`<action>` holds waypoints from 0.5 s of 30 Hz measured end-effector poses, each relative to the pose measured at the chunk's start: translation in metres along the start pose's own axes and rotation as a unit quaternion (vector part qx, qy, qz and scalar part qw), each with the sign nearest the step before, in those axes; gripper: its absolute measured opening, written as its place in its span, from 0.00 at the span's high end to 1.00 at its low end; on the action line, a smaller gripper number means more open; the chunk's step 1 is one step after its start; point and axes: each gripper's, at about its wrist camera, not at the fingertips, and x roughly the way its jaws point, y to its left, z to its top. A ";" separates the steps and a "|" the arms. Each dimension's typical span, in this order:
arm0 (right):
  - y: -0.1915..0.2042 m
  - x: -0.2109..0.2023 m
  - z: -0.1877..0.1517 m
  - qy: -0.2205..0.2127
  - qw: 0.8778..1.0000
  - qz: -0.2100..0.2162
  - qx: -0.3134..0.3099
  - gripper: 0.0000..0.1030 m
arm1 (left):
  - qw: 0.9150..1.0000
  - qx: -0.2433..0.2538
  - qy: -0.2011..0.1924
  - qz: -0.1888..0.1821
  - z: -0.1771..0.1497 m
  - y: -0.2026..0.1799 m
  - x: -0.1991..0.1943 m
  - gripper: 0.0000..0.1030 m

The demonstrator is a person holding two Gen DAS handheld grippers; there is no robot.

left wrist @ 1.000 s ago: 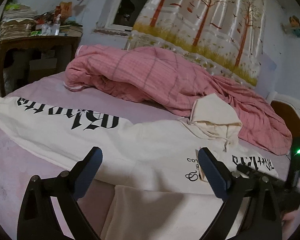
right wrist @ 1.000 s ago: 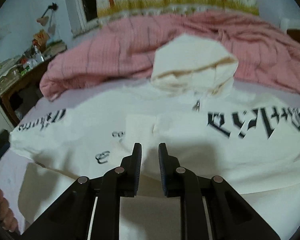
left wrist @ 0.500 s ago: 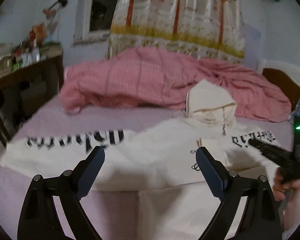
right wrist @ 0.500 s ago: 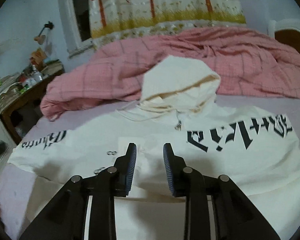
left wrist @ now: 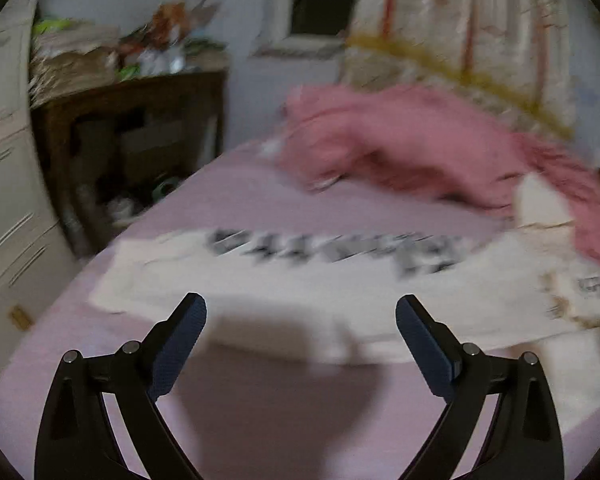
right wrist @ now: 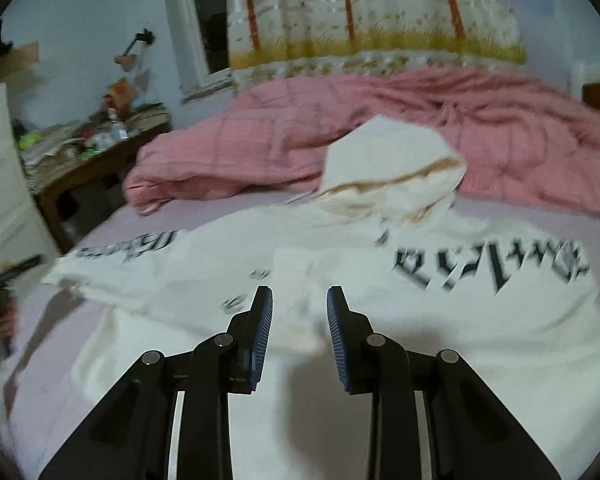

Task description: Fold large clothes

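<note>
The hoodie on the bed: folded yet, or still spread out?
Mostly spread: the hoodie lies flat on the bed, both printed sleeves stretched sideways, hood up top.

I see the hoodie [right wrist: 380, 280] spread flat across the bed [right wrist: 112, 232], its hood [right wrist: 392, 172] at the far side against the quilt [right wrist: 280, 144]. The desk [right wrist: 100, 152] stands far left, beside the bed.
</note>
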 end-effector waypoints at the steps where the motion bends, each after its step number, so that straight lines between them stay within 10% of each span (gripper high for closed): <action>1: -0.003 -0.004 -0.007 0.012 1.000 0.002 0.012 0.70 | 1.000 -0.008 0.008 0.008 -0.001 0.016 0.008 0.08; 15: -0.007 -0.030 -0.044 -0.011 0.999 0.046 0.020 0.65 | 0.957 -0.269 0.069 -0.080 -0.019 0.156 0.071 0.10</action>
